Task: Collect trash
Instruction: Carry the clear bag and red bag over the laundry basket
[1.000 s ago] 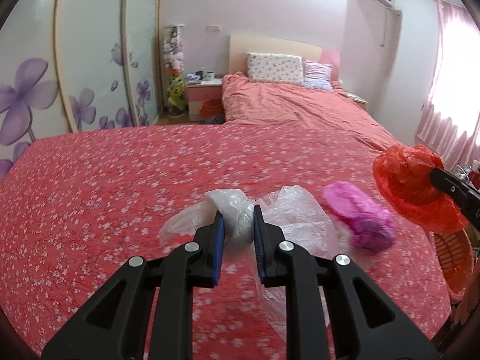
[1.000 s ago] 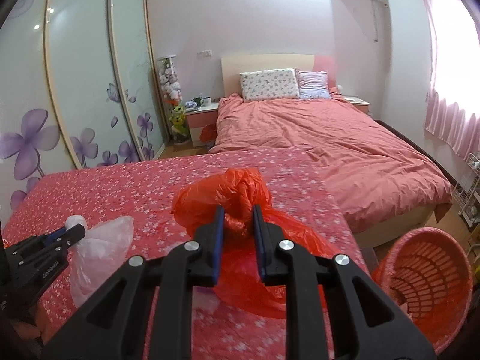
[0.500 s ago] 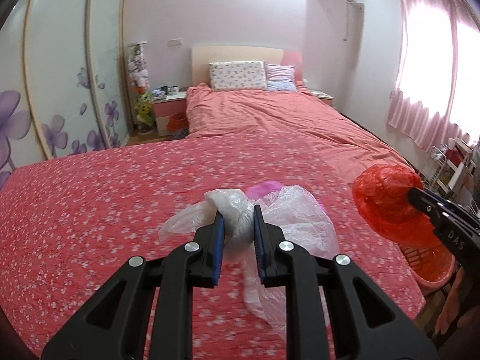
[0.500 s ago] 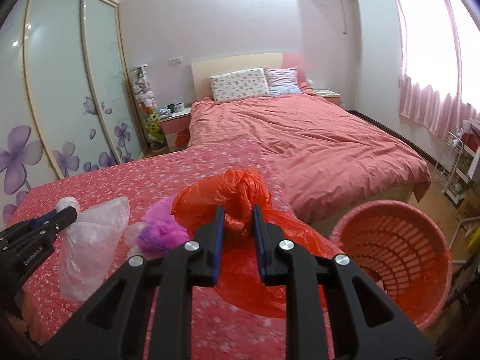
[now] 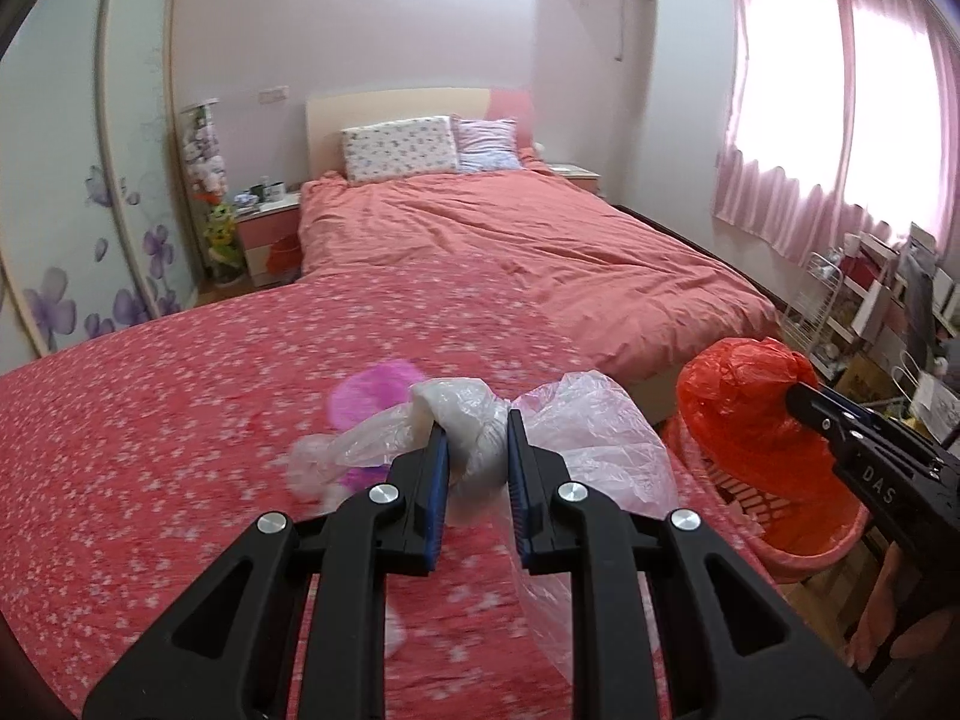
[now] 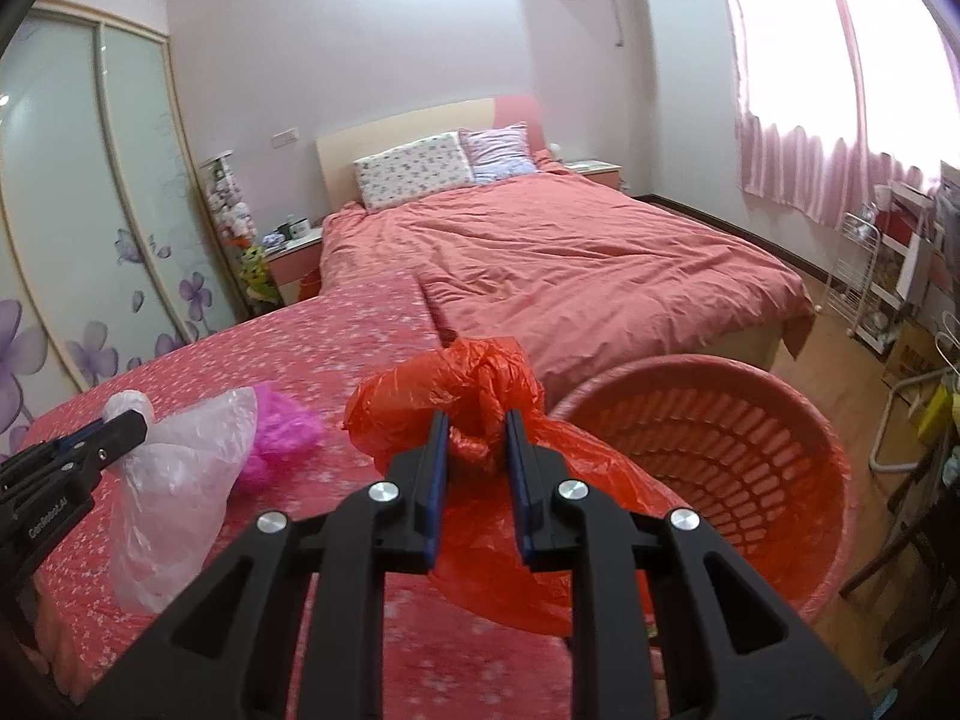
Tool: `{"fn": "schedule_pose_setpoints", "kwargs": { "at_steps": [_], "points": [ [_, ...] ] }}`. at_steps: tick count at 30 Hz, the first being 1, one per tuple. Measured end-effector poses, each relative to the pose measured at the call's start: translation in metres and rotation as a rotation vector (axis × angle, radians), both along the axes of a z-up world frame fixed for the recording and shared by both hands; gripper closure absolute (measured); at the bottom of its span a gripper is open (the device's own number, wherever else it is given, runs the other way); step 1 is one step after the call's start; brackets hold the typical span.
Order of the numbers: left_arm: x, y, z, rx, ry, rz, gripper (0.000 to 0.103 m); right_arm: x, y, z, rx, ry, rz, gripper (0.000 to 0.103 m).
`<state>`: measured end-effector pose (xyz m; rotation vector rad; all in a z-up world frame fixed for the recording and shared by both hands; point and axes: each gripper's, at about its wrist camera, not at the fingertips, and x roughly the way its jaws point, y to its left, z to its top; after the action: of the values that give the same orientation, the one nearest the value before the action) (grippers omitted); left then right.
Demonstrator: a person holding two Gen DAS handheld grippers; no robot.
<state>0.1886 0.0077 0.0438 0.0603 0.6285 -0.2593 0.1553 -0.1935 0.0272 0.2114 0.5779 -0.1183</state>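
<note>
- Left gripper (image 5: 477,450) pinching the knotted neck of a clear crinkled plastic bag (image 5: 591,438), held above the red floral bedspread (image 5: 180,420).
- Right gripper (image 6: 476,450) clamped on a crumpled red plastic bag (image 6: 480,384), beside the round red plastic basket (image 6: 828,450).
- Magenta fluffy bundle (image 6: 279,423) lying on the bedspread.
</note>
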Motion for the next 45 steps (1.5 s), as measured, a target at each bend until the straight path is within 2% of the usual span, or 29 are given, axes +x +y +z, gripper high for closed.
{"fn": "schedule_pose_setpoints", "kwargs": {
  "at_steps": [12,20,33,45],
  "points": [
    [0.001,-0.071,-0.012,-0.005,0.022,-0.126,0.085,-0.021,-0.083,-0.023,0.038,0.018,-0.163,0.084],
    [0.006,-0.110,-0.022,-0.015,0.044,-0.199,0.085,-0.028,-0.123,-0.043,0.043,0.049,-0.238,0.084],
    [0.018,-0.161,-0.043,-0.024,0.087,-0.290,0.085,-0.024,-0.159,-0.058,0.069,0.061,-0.295,0.084],
    [0.024,-0.178,-0.054,-0.033,0.119,-0.341,0.085,-0.015,-0.179,-0.069,0.098,0.070,-0.327,0.083]
  ]
}}
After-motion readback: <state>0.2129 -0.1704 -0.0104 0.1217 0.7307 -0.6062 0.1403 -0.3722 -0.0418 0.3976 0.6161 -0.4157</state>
